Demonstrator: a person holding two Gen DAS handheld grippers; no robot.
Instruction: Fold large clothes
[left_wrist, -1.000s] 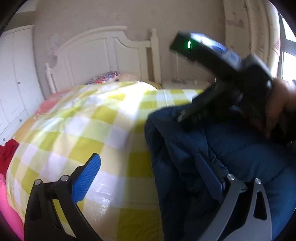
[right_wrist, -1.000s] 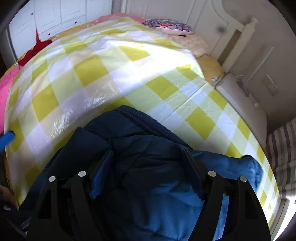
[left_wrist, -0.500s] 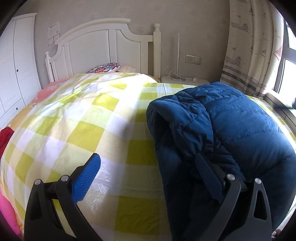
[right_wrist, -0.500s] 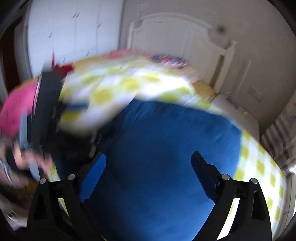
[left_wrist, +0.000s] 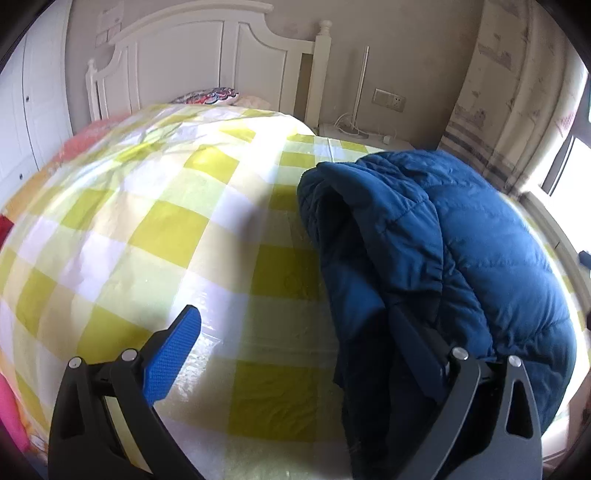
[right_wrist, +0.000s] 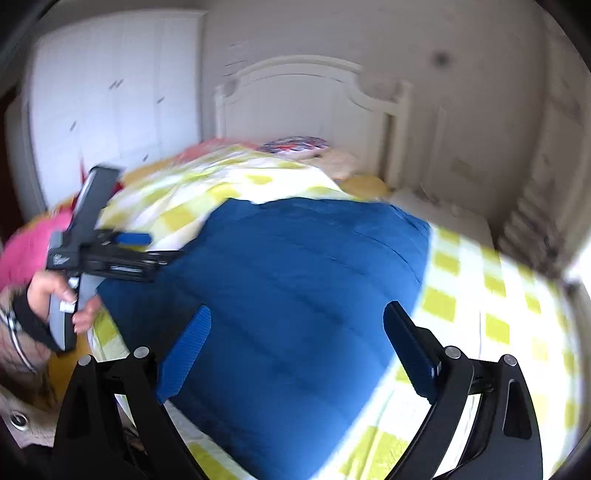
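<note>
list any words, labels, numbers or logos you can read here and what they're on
No text here can be read.
Left gripper: a small white mark on its body, too blurred to read.
Curtain: faded printed pattern, no legible letters.
Paper on the wall above the headboard: too small to read.

Dark blue quilted puffer jacket (left_wrist: 480, 240), folded into a thick bundle, lying before me on the yellow-and-white checked bedspread (left_wrist: 155, 229) near the bed's right edge; its layered folded edge faces the bed's middle.
</note>
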